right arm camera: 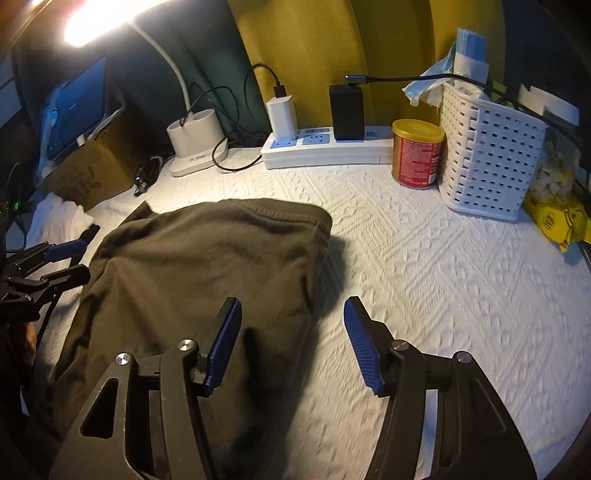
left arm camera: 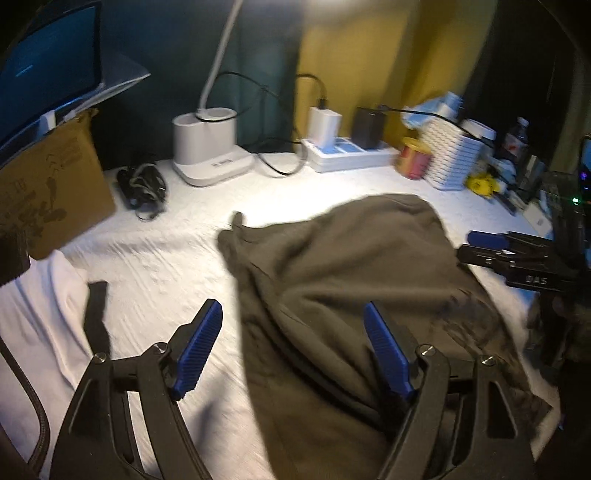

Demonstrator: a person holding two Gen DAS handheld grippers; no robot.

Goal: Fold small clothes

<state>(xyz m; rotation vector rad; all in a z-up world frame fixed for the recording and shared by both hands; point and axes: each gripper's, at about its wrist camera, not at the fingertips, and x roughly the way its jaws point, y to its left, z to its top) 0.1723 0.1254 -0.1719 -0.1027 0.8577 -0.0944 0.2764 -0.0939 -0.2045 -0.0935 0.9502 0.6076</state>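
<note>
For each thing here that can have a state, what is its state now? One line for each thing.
left gripper: open, holds nothing
right gripper: open, holds nothing
dark garment: lying on the white cover, folded over, not held
desk lamp: switched on
white charger: plugged into the power strip
black charger: plugged in, cable attached
red can: upright, lid on

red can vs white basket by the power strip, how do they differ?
The red can is a closed round tin with a gold lid and a printed red label; the white basket is open-topped, boxy, with perforated walls. The can is the shorter of the two, and the basket rises well above it. The basket holds blue and white stuff sticking out of its top; the can shows no contents. Both stand upright on the white cover, side by side.
</note>
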